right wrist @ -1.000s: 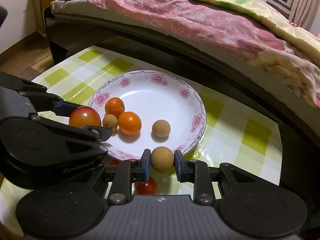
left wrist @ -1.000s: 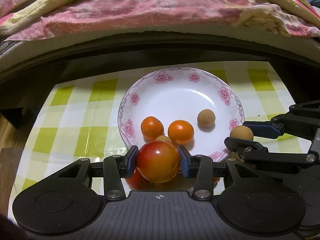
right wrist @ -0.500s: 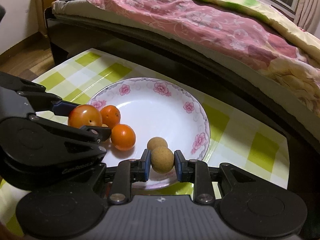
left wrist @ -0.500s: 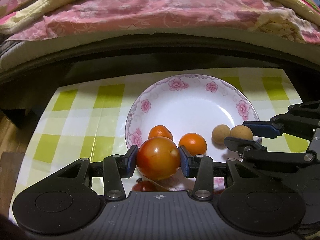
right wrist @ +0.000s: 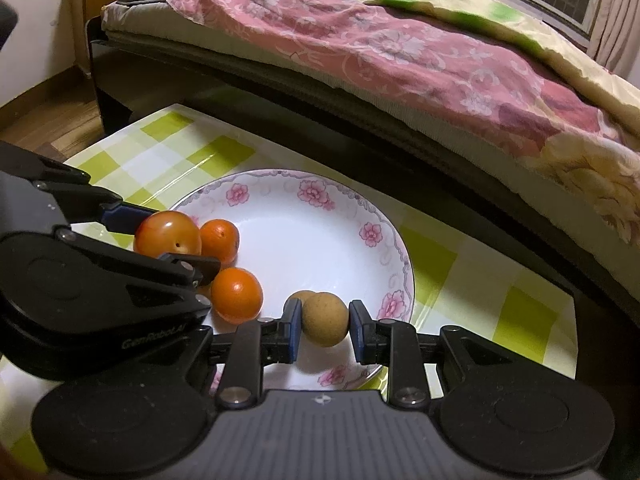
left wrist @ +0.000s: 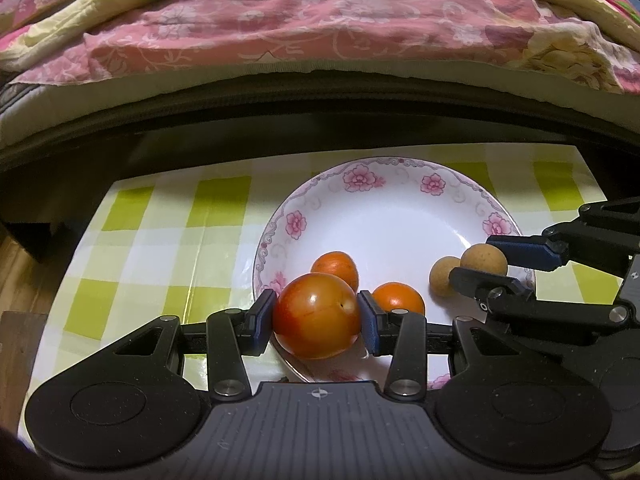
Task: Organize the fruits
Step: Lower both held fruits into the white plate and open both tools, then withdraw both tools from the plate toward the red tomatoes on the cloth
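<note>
plates: one round white plate with pink flower rim [left wrist: 362,178] | large red-orange smooth round fruit [left wrist: 316,322]: one | small orange round citrus fruits [left wrist: 335,266]: two | small tan rough-skinned round fruits [right wrist: 324,319]: two | black two-finger grippers with blue pads [left wrist: 317,322]: two

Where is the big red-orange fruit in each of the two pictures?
Left wrist view: the red-orange fruit sits low in the middle, pinched in the left tongs.
Right wrist view: the same fruit is at the left, beside two small oranges.
Shared landmark: the flowered plate.
</note>
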The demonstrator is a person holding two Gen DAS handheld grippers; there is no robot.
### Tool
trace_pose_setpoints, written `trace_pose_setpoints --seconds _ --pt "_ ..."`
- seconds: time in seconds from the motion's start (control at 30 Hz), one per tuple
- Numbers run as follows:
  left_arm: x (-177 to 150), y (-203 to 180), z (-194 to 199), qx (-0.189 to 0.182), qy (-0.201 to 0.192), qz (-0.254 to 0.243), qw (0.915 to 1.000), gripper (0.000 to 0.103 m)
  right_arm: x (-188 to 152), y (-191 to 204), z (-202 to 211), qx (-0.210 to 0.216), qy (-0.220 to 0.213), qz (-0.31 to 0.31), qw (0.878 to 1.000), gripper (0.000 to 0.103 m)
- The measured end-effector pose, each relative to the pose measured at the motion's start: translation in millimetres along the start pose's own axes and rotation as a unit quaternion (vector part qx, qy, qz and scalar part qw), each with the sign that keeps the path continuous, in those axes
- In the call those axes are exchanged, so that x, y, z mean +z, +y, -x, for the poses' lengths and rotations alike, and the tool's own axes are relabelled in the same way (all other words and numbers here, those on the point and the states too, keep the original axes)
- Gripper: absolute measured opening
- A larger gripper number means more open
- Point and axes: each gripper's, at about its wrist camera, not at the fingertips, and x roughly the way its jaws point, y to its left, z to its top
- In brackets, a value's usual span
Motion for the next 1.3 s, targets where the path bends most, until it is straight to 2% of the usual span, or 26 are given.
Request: trace_pose_setpoints --seconds 0.3,0.43,1.3 --pt "-0.7 -0.7 2.6 0.013 0.001 -0.003 0.9999 0.054 -0.2 1.7 0.1 -0.003 -0.002 0.005 1.0 0.03" --pt "0.4 1.8 4.6 0.019 0.004 -0.001 0.9998 0.059 -0.4 3.8 2.6 -0.009 -0.005 0.013 1.0 0.03" --pt "-5.4 9.1 35.2 0.021 -0.003 0.007 0.9998 0.07 2.9 6.2 27.7 -0.024 -0.023 -0.001 0.999 0.034"
